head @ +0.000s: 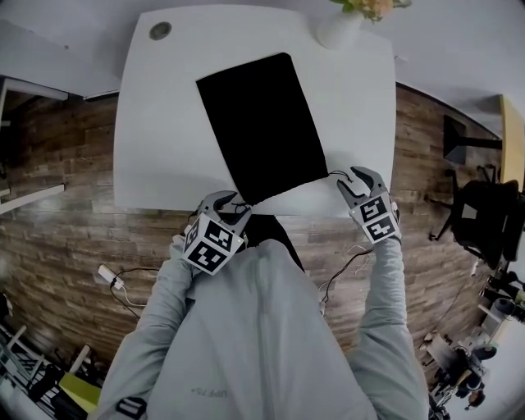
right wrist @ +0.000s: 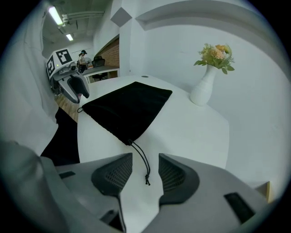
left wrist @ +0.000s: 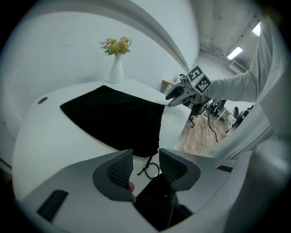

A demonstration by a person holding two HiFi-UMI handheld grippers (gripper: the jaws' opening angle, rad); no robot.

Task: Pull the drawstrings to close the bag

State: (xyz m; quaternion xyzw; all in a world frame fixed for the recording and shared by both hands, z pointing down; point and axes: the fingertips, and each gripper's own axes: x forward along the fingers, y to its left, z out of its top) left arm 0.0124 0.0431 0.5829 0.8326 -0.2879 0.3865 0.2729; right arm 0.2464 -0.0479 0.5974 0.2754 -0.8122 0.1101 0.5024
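The black bag (head: 262,123) lies flat on the white table (head: 164,123), its long side slanting from 11 o'clock to 5 o'clock in the head view and its mouth edge at the table's near rim, at 6 o'clock.

The left gripper (head: 230,203) is at the mouth's 7 o'clock corner with its jaws apart. In its own view the left drawstring (left wrist: 152,168) curls in a small loop on the table, seen in the gap between the pads, neither of which touches it.

The right gripper (head: 358,182) is at the 4 o'clock corner, also spread wide. The right drawstring (right wrist: 141,161) runs out from the bag's corner straight down the gap, knotted end loose, with both pads clear of it.

Past the bag, at 1 o'clock, a white vase (head: 338,29) of flowers (head: 369,6) stands on the far edge. A round grommet (head: 160,30) sits at the table's 11 o'clock corner. Off the table at 3 o'clock an office chair (head: 484,213) stands on the wooden floor (head: 66,164).
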